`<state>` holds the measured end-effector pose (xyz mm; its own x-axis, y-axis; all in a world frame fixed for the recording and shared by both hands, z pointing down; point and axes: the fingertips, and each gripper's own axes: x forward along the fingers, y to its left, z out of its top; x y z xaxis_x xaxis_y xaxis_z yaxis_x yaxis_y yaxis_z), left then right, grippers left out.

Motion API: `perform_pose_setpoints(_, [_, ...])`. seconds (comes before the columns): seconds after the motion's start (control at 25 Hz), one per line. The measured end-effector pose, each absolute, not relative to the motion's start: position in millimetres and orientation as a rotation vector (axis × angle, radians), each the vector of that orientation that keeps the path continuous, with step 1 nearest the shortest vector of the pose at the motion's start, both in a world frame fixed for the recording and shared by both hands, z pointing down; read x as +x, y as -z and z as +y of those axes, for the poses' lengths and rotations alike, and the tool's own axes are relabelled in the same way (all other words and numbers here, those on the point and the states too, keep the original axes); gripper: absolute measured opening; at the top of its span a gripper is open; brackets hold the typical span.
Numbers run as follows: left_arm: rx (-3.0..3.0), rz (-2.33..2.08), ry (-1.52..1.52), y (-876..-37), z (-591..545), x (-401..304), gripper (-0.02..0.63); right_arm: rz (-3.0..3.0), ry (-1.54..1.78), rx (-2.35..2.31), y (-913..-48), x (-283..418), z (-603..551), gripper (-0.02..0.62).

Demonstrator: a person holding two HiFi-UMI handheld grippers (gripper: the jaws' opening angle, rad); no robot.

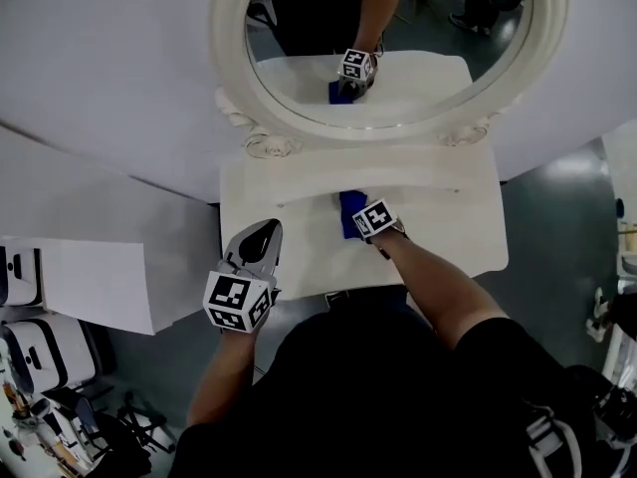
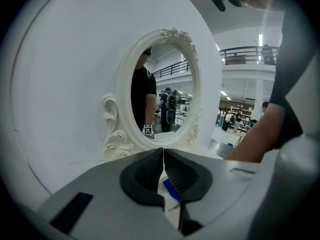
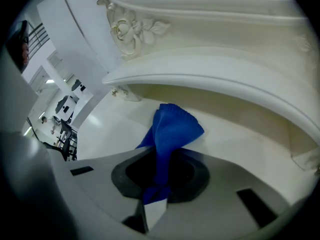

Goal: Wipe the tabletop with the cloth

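A blue cloth lies bunched on the white tabletop near its middle, just in front of the raised back ledge. My right gripper is shut on the cloth, whose free end fans out ahead of the jaws and touches the tabletop. My left gripper hovers at the table's front left edge, shut with nothing in it; through the slit between its jaws a sliver of the blue cloth shows.
An oval mirror in an ornate white frame stands at the back of the table and reflects the right gripper and cloth. A white wall panel runs left. White boxes and chairs sit on the floor at left.
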<state>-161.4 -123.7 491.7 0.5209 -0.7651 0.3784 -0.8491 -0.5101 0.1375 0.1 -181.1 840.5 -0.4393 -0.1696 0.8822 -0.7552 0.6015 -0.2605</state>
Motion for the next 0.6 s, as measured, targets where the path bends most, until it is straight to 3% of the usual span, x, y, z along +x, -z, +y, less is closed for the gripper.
perform_pose_setpoints(0.6, [2.568,-1.16,-0.429,-486.1,-152.9,-23.3,0.015,-1.813,-0.969,1.044,-838.0,229.9,-187.5,0.04])
